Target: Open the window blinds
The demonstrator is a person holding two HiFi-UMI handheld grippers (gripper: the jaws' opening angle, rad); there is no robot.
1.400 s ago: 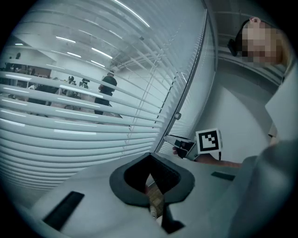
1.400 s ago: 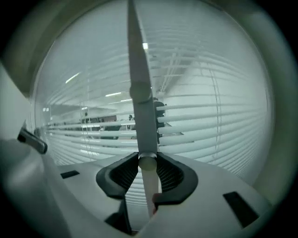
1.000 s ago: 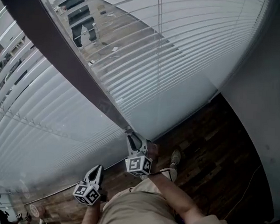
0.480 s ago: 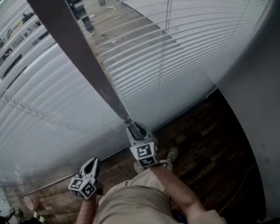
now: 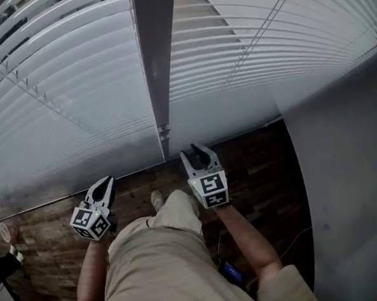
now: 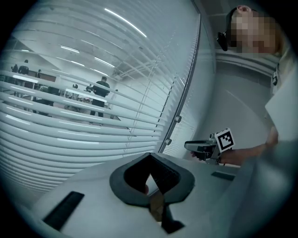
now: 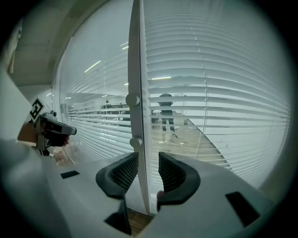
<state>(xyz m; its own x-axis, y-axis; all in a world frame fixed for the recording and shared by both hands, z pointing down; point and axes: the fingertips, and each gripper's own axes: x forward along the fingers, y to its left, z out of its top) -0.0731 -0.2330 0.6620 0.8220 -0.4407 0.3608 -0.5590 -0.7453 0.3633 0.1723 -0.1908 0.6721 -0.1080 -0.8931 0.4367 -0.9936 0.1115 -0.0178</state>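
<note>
White slatted blinds hang over two glass panes, a left pane (image 5: 64, 94) and a right pane (image 5: 290, 45), split by a grey upright post (image 5: 153, 55). Thin cords (image 5: 256, 39) run down the right blind. My right gripper (image 5: 196, 155) is low, just right of the post's foot, and its jaws stand apart. In the right gripper view the post (image 7: 136, 93), with two small knobs (image 7: 132, 100), lines up with the gap of the right gripper (image 7: 148, 174), and nothing is pinched. My left gripper (image 5: 104, 184) hangs lower left with its jaws together, as the left gripper (image 6: 149, 157) shows in its own view.
Dark wood floor (image 5: 251, 163) runs along the window, and a grey wall (image 5: 347, 156) closes the right side. The person's beige trousers (image 5: 163, 253) and shoe (image 5: 157, 199) fill the bottom middle. A cable (image 5: 298, 239) lies on the floor. People (image 6: 100, 88) stand beyond the glass.
The right gripper has left the foot of the post and swung to its right. The head view has turned, so the post now runs upright. The left gripper stays low at the left.
</note>
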